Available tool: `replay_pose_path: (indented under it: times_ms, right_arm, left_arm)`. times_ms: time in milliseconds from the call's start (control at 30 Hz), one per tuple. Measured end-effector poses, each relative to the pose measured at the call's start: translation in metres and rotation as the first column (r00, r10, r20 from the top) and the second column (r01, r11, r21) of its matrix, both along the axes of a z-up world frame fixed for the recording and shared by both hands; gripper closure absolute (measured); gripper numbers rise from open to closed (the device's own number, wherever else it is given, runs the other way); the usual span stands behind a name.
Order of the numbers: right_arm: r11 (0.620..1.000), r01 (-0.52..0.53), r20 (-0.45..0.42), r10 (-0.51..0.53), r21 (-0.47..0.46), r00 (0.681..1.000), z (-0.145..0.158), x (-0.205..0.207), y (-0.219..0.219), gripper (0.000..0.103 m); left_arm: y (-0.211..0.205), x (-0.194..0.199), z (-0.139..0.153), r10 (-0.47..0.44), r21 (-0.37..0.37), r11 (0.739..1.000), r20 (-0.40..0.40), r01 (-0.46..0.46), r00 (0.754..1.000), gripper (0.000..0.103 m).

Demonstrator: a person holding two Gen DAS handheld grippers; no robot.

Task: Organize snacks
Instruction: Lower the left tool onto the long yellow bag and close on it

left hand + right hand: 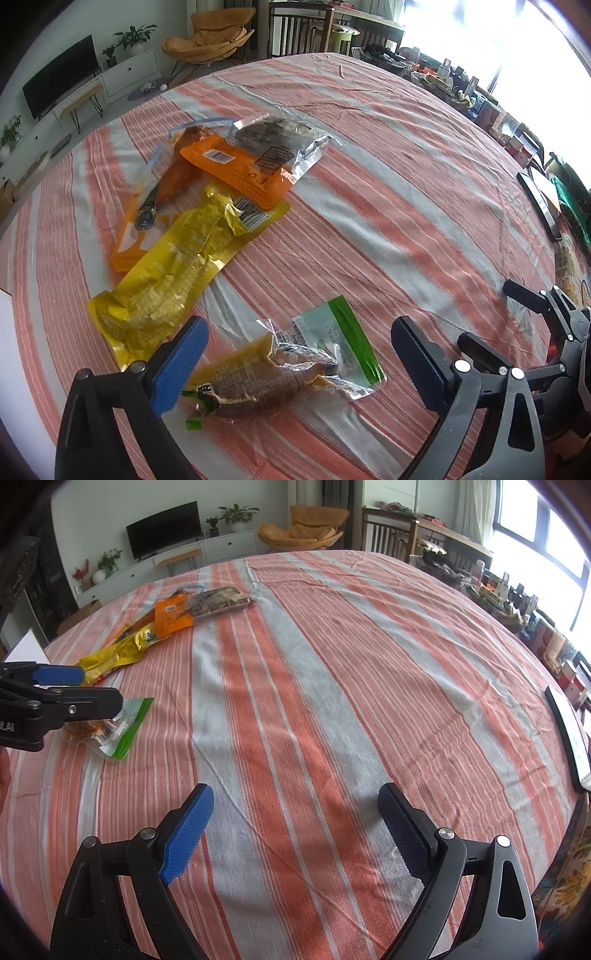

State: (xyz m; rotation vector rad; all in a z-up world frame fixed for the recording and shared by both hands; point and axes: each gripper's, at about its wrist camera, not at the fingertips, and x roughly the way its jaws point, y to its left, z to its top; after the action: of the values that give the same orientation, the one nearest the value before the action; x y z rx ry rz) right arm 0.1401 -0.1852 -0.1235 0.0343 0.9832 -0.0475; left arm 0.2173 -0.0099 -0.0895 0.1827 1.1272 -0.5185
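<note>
My left gripper (299,350) is open just above a clear packet of brown snack with a green-and-white end (280,373); the packet lies on the striped tablecloth (369,206) between the spread fingers. Beyond it lie a yellow packet (173,273), an orange packet (240,170), a clear-and-silver packet (277,142) and a zip bag with an orange snack (173,173). My right gripper (295,827) is open and empty over bare cloth (332,686). In the right wrist view the left gripper (77,692) is at the far left over the green-ended packet (125,727).
A dark flat tray or frame (569,734) lies at the table's right edge. Boxes and bottles (517,602) crowd a sideboard beyond it. Chairs (391,535) stand at the far end. A white sheet (27,648) sits at the left edge.
</note>
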Motion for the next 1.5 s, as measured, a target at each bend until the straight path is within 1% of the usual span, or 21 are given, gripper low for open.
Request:
replay_pose_path:
  times_ms: [100, 233, 333, 433, 467, 533, 633, 700, 733, 800, 867, 900, 933, 1067, 1167, 1233, 1300, 1367, 1400, 1433, 1500]
  right_arm:
    - [1.0, 0.0, 0.0, 0.0, 0.0, 1.0, 0.0, 0.0, 0.0, 0.01]
    - [1.0, 0.0, 0.0, 0.0, 0.0, 1.0, 0.0, 0.0, 0.0, 0.01]
    - [1.0, 0.0, 0.0, 0.0, 0.0, 1.0, 0.0, 0.0, 0.0, 0.01]
    - [1.0, 0.0, 0.0, 0.0, 0.001, 1.0, 0.0, 0.0, 0.0, 0.01]
    - [1.0, 0.0, 0.0, 0.0, 0.0, 1.0, 0.0, 0.0, 0.0, 0.01]
    - [1.0, 0.0, 0.0, 0.0, 0.0, 1.0, 0.0, 0.0, 0.0, 0.01]
    - [1.0, 0.0, 0.0, 0.0, 0.0, 1.0, 0.0, 0.0, 0.0, 0.01]
    - [1.0, 0.0, 0.0, 0.0, -0.001, 1.0, 0.0, 0.0, 0.0, 0.01]
    - [1.0, 0.0, 0.0, 0.0, 0.0, 1.0, 0.0, 0.0, 0.0, 0.01]
    - [1.0, 0.0, 0.001, 0.0, -0.001, 1.0, 0.0, 0.0, 0.0, 0.01]
    - [1.0, 0.0, 0.001, 0.0, -0.001, 1.0, 0.0, 0.0, 0.0, 0.01]
    - [1.0, 0.0, 0.0, 0.0, -0.001, 1.0, 0.0, 0.0, 0.0, 0.01]
    - [1.0, 0.0, 0.0, 0.0, -0.001, 1.0, 0.0, 0.0, 0.0, 0.01]
    - [1.0, 0.0, 0.001, 0.0, 0.0, 1.0, 0.0, 0.0, 0.0, 0.01]
    - [1.0, 0.0, 0.001, 0.0, -0.001, 1.0, 0.0, 0.0, 0.0, 0.01]
    - [1.0, 0.0, 0.001, 0.0, -0.001, 1.0, 0.0, 0.0, 0.0, 0.01]
    - [1.0, 0.0, 0.001, 0.0, -0.001, 1.0, 0.0, 0.0, 0.0, 0.01]
    - [1.0, 0.0, 0.001, 0.0, -0.001, 1.0, 0.0, 0.0, 0.0, 0.01]
    - [1.0, 0.001, 0.001, -0.001, -0.001, 1.0, 0.0, 0.0, 0.0, 0.01]
    - [1.0, 0.001, 0.001, -0.001, -0.001, 1.0, 0.0, 0.0, 0.0, 0.01]
    - [1.0, 0.0, 0.001, 0.0, -0.001, 1.0, 0.0, 0.0, 0.0, 0.01]
  left_arm:
    - [0.0, -0.002, -0.007, -0.024, -0.008, 1.0, -0.026, 0.024, 0.999, 0.005]
    - [-0.007, -0.02, -0.007, -0.112, 0.043, 0.993, -0.016, 0.113, 0.994, 0.005]
    - [-0.01, -0.035, -0.006, -0.176, 0.056, 0.982, -0.052, 0.179, 0.983, 0.005]
    - [-0.012, -0.053, -0.003, -0.251, 0.036, 0.966, -0.101, 0.256, 0.963, 0.005]
    - [-0.011, -0.059, -0.001, -0.278, 0.017, 0.959, -0.128, 0.282, 0.952, 0.005]
    - [-0.007, -0.065, 0.005, -0.303, -0.027, 0.953, -0.157, 0.302, 0.94, 0.005]
    - [0.006, -0.058, 0.022, -0.266, -0.07, 0.963, -0.139, 0.259, 0.954, 0.005]
    - [0.016, -0.044, 0.035, -0.208, -0.077, 0.977, -0.101, 0.201, 0.973, 0.005]
    - [0.02, -0.032, 0.039, -0.16, -0.056, 0.986, -0.073, 0.157, 0.984, 0.005]
    - [0.03, -0.006, 0.044, -0.063, 0.002, 0.998, -0.019, 0.064, 0.998, 0.005]
    - [0.037, 0.02, 0.041, 0.003, 0.027, 1.0, 0.004, -0.003, 1.0, 0.005]
    - [0.041, 0.032, 0.036, 0.02, 0.03, 0.999, 0.003, -0.02, 1.0, 0.005]
    - [0.042, 0.04, 0.031, 0.031, 0.041, 0.999, 0.002, -0.031, 1.0, 0.005]
    - [0.037, 0.064, 0.006, 0.035, 0.148, 0.988, 0.017, -0.037, 0.999, 0.005]
    - [0.034, 0.075, -0.007, 0.05, 0.189, 0.98, 0.04, -0.057, 0.998, 0.005]
    - [0.032, 0.077, -0.013, 0.056, 0.187, 0.98, 0.043, -0.063, 0.998, 0.005]
    - [0.028, 0.077, -0.019, 0.043, 0.18, 0.983, 0.032, -0.048, 0.999, 0.005]
    - [0.023, 0.071, -0.023, 0.016, 0.193, 0.981, 0.034, -0.023, 0.999, 0.011]
    - [0.023, 0.066, -0.02, 0.01, 0.185, 0.983, 0.051, -0.019, 0.999, 0.012]
    - [0.023, 0.066, -0.02, 0.009, 0.186, 0.982, 0.049, -0.018, 0.999, 0.015]
    - [0.025, 0.063, -0.018, 0.017, 0.169, 0.985, 0.045, -0.025, 0.999, 0.024]
